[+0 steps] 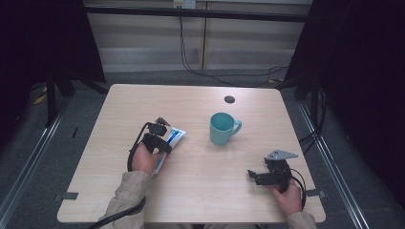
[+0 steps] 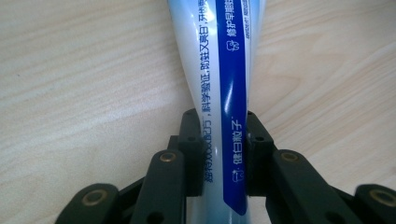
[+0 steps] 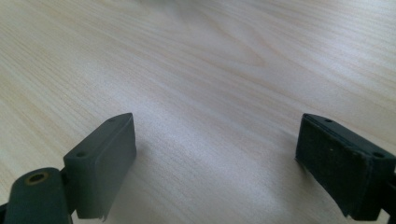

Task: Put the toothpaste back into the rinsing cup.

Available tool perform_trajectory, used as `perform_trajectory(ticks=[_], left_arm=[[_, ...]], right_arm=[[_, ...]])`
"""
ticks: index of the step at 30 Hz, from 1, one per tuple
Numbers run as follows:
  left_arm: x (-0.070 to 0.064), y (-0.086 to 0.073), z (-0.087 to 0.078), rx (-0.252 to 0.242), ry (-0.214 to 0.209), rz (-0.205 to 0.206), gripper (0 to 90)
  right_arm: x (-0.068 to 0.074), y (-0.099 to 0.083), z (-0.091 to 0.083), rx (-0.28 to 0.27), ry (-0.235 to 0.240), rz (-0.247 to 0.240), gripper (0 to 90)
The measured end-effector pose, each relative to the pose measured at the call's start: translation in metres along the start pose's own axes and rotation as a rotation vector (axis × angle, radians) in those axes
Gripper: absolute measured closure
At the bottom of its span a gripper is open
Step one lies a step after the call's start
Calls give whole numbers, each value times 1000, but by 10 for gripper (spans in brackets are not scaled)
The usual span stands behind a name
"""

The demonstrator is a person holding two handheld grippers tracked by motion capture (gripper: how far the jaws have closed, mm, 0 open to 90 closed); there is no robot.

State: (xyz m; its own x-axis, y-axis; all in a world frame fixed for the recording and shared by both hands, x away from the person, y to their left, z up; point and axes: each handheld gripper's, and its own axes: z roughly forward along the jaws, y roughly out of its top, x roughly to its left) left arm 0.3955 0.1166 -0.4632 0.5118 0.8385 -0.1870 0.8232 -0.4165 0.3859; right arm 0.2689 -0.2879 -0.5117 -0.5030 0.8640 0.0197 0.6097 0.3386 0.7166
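Toothpaste tube (image 2: 219, 70) lengthwise along left claw (image 2: 218, 154).

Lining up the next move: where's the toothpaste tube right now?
In the high view the toothpaste tube lies left of the teal mug, clamped in the left claw.
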Motion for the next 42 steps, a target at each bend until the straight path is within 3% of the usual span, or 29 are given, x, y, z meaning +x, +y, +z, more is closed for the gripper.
perform_trajectory(ticks=[7,17,30,35,42], left_arm=[[-3,3,-25,-85,-29,32,746],[-13,4,-43,-167,-75,71,744],[-24,4,-46,-205,-117,103,743],[-29,4,-49,-228,-134,108,743],[-34,4,-48,-246,-161,113,742]], right_arm=[[0,0,0,0,1,1,115],[0,0,0,2,0,0,114],[0,1,-1,10,4,20,126],[-3,4,-3,17,44,66,150],[5,15,-3,0,111,57,176]])
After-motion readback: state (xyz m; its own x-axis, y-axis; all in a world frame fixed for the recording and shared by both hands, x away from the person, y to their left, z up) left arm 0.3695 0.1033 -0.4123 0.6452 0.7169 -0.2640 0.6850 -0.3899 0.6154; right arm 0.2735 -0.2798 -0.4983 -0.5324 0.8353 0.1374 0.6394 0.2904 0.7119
